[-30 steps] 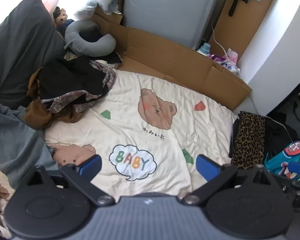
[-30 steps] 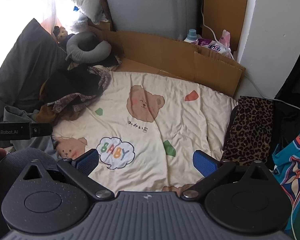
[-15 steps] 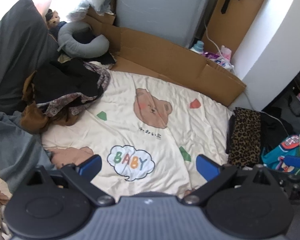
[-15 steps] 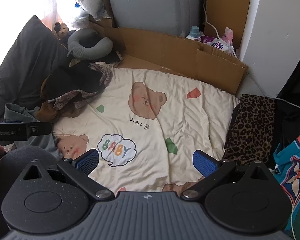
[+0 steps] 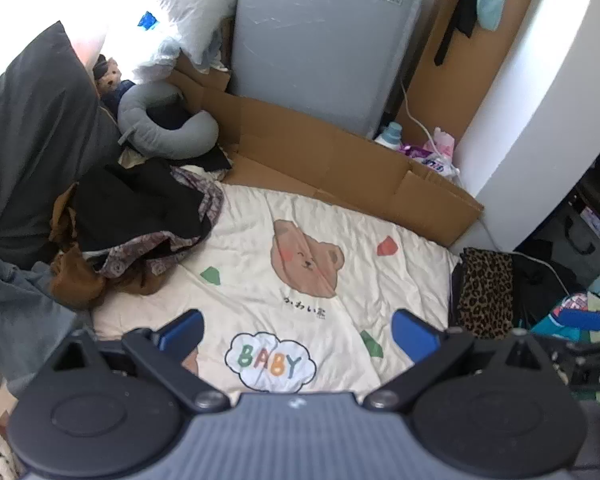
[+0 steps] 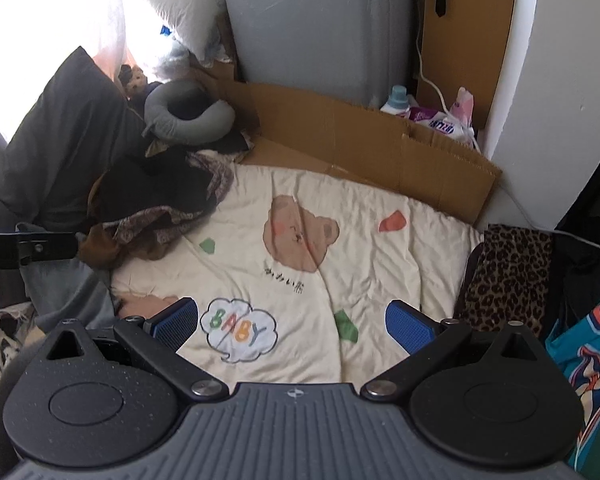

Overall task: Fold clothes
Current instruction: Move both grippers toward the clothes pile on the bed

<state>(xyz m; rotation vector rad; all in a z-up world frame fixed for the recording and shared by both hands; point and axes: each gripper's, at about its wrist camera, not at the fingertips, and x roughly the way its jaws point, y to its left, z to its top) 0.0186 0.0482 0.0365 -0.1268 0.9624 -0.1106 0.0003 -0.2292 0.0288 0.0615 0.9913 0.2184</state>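
A heap of dark clothes (image 5: 140,224) (image 6: 160,196), black, brown and paisley, lies at the left edge of a cream bear-print blanket (image 5: 320,280) (image 6: 360,248). A folded leopard-print garment (image 5: 486,292) (image 6: 508,272) lies off the blanket's right side. My left gripper (image 5: 298,330) hovers open above the blanket's near part with nothing between its fingers. My right gripper (image 6: 292,322) is open too, over the same area. Part of the right gripper (image 5: 580,320) shows at the right edge of the left wrist view, and a black bar of the left gripper (image 6: 28,248) at the left of the right wrist view.
Flattened cardboard (image 5: 340,168) lines the far edge of the blanket before a grey cabinet (image 5: 320,40). A grey neck pillow (image 5: 164,136), a dark pillow (image 5: 28,140) and grey-blue fabric (image 5: 16,312) crowd the left. Bottles (image 6: 398,100) and a colourful teal bag (image 6: 588,344) sit right.
Both views have tilted upward and drawn back a little, so the cabinet and wall fill more of the frame. Both grippers stay open. The clothes have not moved.
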